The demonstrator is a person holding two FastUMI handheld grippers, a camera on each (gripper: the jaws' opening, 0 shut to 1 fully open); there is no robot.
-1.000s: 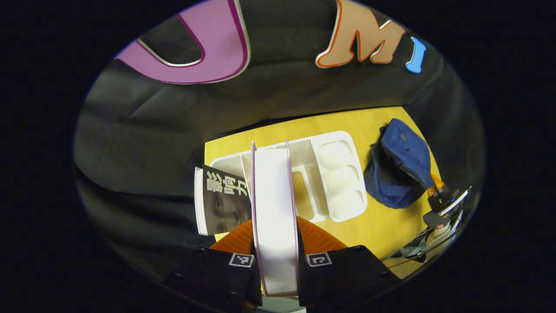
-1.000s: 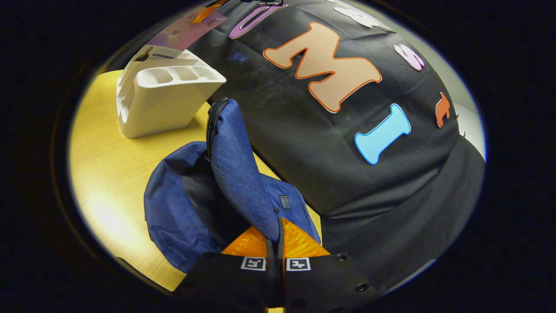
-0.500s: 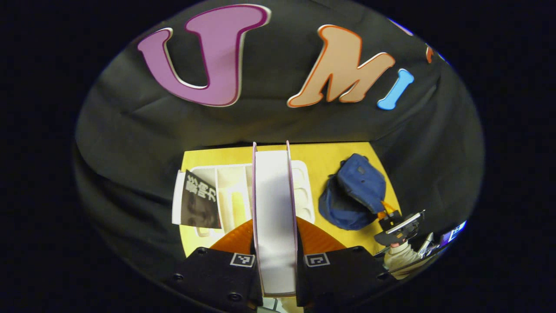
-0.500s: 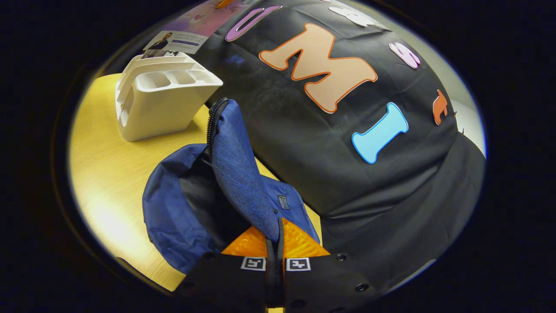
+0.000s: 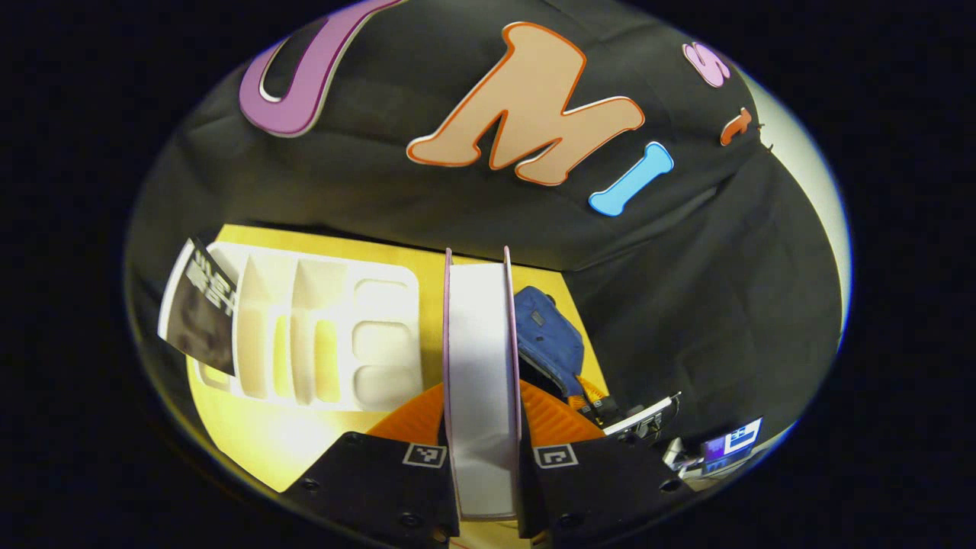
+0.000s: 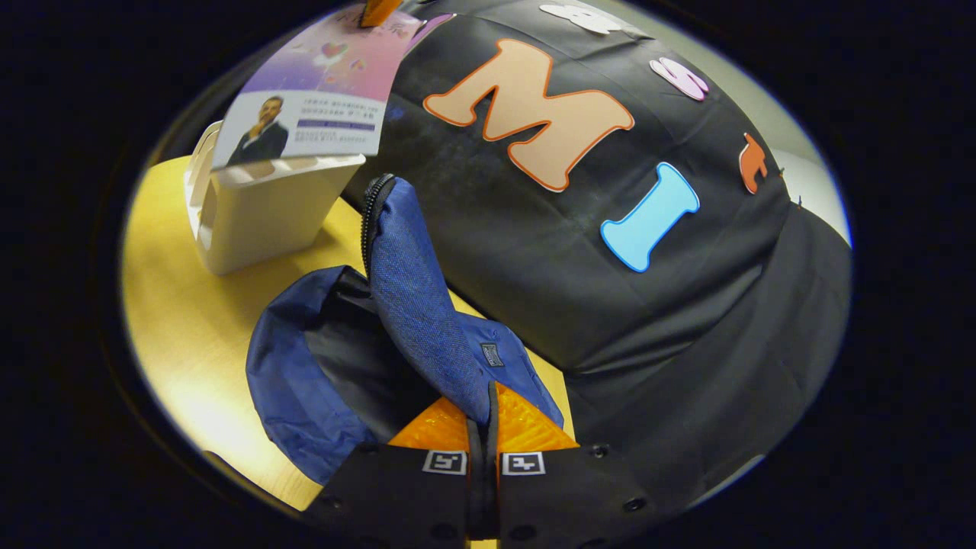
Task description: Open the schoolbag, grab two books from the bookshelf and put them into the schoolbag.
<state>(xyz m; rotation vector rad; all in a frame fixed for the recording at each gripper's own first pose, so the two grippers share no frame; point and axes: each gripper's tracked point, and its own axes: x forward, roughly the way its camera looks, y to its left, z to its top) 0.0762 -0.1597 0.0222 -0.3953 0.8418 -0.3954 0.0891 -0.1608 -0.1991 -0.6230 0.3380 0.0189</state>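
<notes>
My left gripper (image 5: 482,404) is shut on a book (image 5: 480,358) with pink covers, seen edge-on with its white pages up. In the right gripper view the same book (image 6: 320,99) hangs above the white bookshelf (image 6: 259,206), its cover facing me. A dark book (image 5: 200,305) stands in the bookshelf's (image 5: 320,335) far left slot. The blue schoolbag (image 6: 305,374) lies open on the table, its dark inside showing. My right gripper (image 6: 486,415) is shut on the bag's flap (image 6: 412,297) and holds it upright. The bag (image 5: 549,335) sits just right of the held book in the left gripper view.
The yellow wooden table (image 6: 183,320) carries the bookshelf and the bag. The black cloth wall (image 6: 610,320) rises right behind the bag. The other gripper (image 5: 640,415) and a small screen (image 5: 732,442) sit at the lower right of the left gripper view.
My left gripper has swung right with the pink book, away from the bookshelf and toward the bag. The book has come into the right gripper view above the shelf. The right gripper has kept still.
</notes>
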